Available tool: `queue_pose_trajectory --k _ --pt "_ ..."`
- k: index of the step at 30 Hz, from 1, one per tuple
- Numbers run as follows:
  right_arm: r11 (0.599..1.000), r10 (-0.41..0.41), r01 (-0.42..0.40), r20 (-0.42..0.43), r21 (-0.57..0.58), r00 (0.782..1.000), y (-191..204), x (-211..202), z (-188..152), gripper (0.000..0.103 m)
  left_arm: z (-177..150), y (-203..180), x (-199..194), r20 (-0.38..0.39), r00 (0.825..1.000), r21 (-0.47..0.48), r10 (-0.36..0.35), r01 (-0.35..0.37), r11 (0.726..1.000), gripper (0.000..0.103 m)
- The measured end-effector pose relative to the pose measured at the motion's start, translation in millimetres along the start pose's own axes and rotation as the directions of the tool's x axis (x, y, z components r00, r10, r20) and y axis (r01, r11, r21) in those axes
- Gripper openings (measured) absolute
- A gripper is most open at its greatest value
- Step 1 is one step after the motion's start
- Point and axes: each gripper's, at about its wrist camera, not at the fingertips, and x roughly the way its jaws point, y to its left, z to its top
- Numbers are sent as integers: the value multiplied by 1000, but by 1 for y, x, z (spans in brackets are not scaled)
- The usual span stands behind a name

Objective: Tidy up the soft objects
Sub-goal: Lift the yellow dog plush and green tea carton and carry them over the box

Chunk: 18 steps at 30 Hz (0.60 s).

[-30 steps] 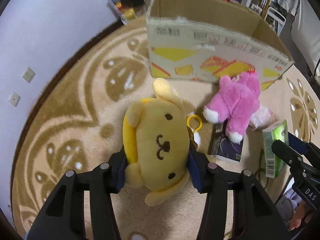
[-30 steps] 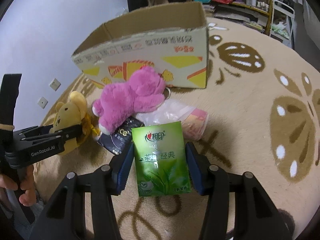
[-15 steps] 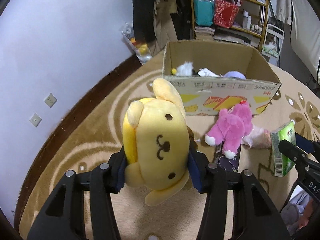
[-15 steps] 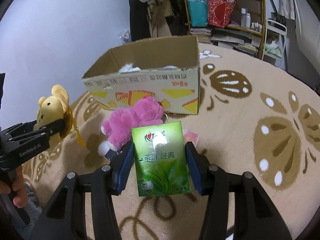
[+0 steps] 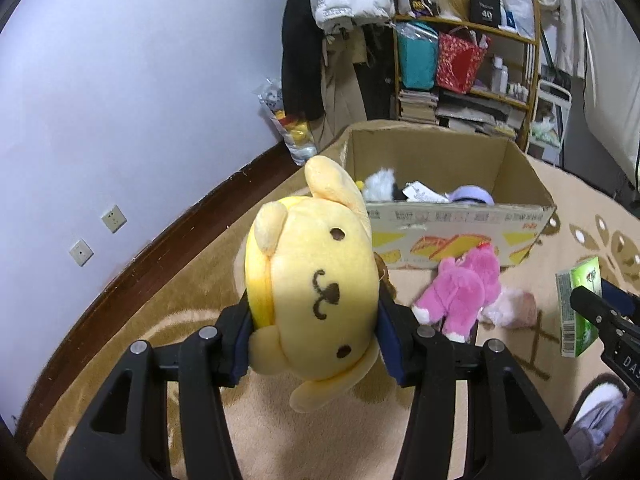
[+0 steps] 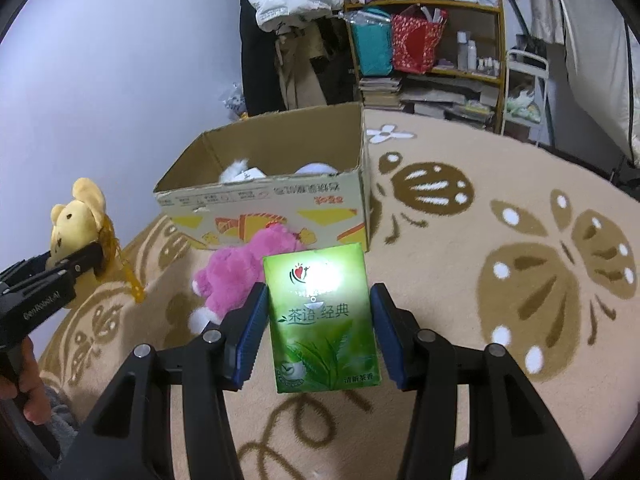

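My left gripper (image 5: 316,340) is shut on a yellow dog plush (image 5: 316,280), held up off the rug; the same yellow dog plush (image 6: 78,216) shows at the left of the right wrist view. My right gripper (image 6: 318,332) is shut on a green tissue pack (image 6: 322,320), also lifted; that green tissue pack (image 5: 580,304) appears at the right edge of the left wrist view. Ahead stands an open cardboard box (image 5: 520,216) holding several soft items. A pink plush (image 5: 464,292) lies on the rug in front of the cardboard box (image 6: 280,200). The pink plush (image 6: 244,272) sits just beyond the tissue pack.
A small pink-white packet (image 5: 516,308) lies right of the pink plush. A beige patterned rug (image 6: 520,264) covers the floor. Behind the box are a cluttered shelf (image 6: 424,40), hanging coats (image 5: 304,48) and a wall (image 5: 120,100) with sockets at left.
Both grippers have risen and tilted up with their loads. The plush and tissue pack left the rug, and the box's inside and the shelf behind came into view.
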Motion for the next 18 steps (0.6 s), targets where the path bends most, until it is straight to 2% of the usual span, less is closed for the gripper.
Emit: queue_pose_trajectory --k 3,8,18 --pt "1000 2 -2 32 -9 999 1 -4 2 55 4 3 0 19 1000 -16 1 0 1000 51" --pt "999 13 -12 33 -48 999 8 -1 4 54 6 2 -4 53 999 -12 -3 4 1000 51" --pt "998 25 -18 99 -68 995 13 -9 15 55 9 -13 -15 119 993 65 12 -20 998 51"
